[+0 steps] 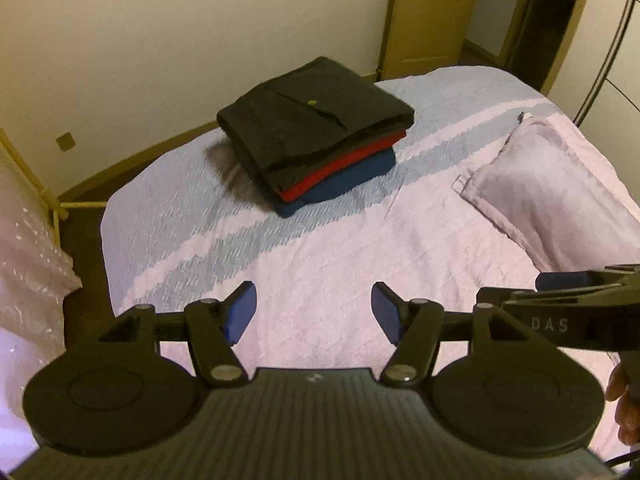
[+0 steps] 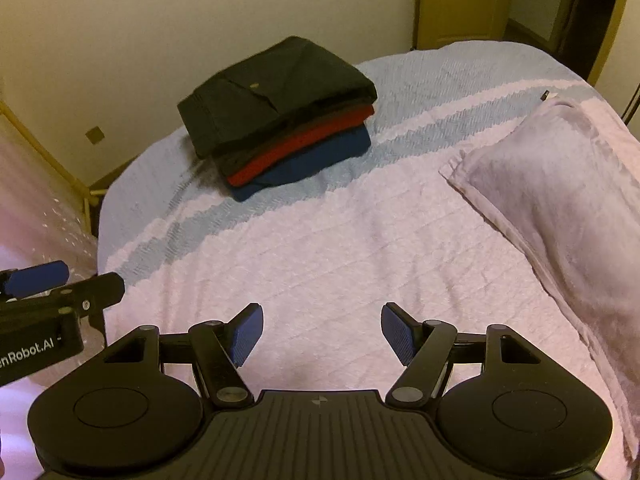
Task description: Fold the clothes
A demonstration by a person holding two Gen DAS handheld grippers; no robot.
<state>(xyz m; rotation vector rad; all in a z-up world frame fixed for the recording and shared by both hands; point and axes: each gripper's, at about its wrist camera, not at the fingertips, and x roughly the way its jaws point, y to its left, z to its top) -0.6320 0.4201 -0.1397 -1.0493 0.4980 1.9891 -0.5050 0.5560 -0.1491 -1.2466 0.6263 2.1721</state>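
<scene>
A stack of three folded clothes [image 1: 316,132] lies at the far side of the bed: a black garment on top, a red one under it, a blue one at the bottom. It also shows in the right wrist view [image 2: 280,116]. My left gripper [image 1: 314,312] is open and empty, held above the bedspread [image 1: 320,248] well short of the stack. My right gripper [image 2: 322,332] is open and empty too, above the bedspread [image 2: 340,248]. Each gripper shows at the edge of the other's view, the right one [image 1: 568,312] and the left one [image 2: 48,300].
A pale pillow [image 1: 552,184] lies on the right of the bed, also in the right wrist view [image 2: 568,200]. A wooden rack with plastic wrap [image 1: 32,240] stands left of the bed. A wall [image 1: 160,40] and a doorway [image 1: 552,20] lie beyond.
</scene>
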